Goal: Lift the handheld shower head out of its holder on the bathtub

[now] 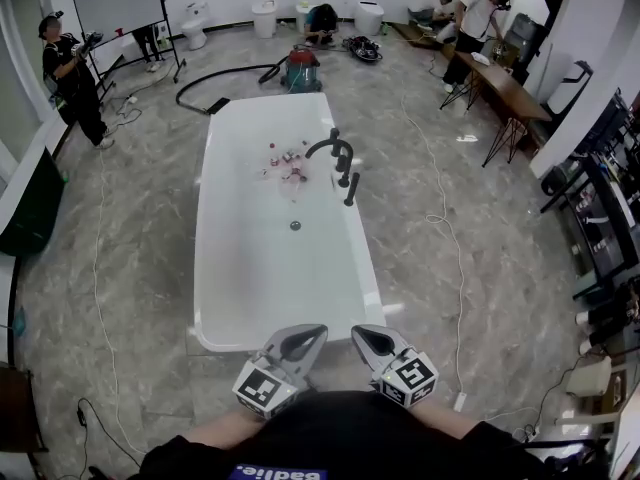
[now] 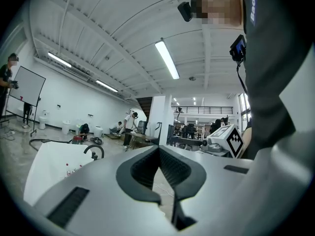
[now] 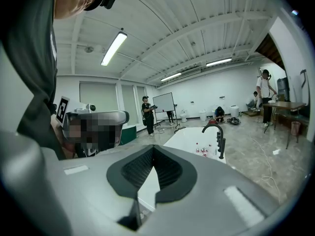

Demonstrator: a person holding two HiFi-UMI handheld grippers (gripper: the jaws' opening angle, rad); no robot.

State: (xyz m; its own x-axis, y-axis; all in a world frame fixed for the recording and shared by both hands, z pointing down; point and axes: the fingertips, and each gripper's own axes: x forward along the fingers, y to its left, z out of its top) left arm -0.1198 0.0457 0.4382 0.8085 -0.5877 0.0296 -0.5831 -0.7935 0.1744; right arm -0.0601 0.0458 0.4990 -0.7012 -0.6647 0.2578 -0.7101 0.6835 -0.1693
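- Left gripper [image 1: 303,340] and right gripper [image 1: 370,340] are held side by side, close to the person's body, at the near end of the tub. On both, the jaws are pressed together with nothing between them.
- A slim black handheld shower head [image 1: 351,190] stands upright in its holder on the right rim of the long white freestanding bathtub [image 1: 212,268]. It is just beside the black curved spout [image 1: 328,146], about midway along the tub and well apart from both grippers.
- Small red-and-white items [image 1: 285,163] are seen inside the tub near the spout; they are too small to identify.
- Step in hand is judged to be the approach; no contact is made yet.
- The right gripper is judged better placed, being on the fitting's side.
- Its jaws should be opened before arrival and closed squarely around the handle's upper part.
- The lift should then be drawn straight up along the holder's axis, so that nothing binds.
- No hose can be made out; drag from one should be allowed for.
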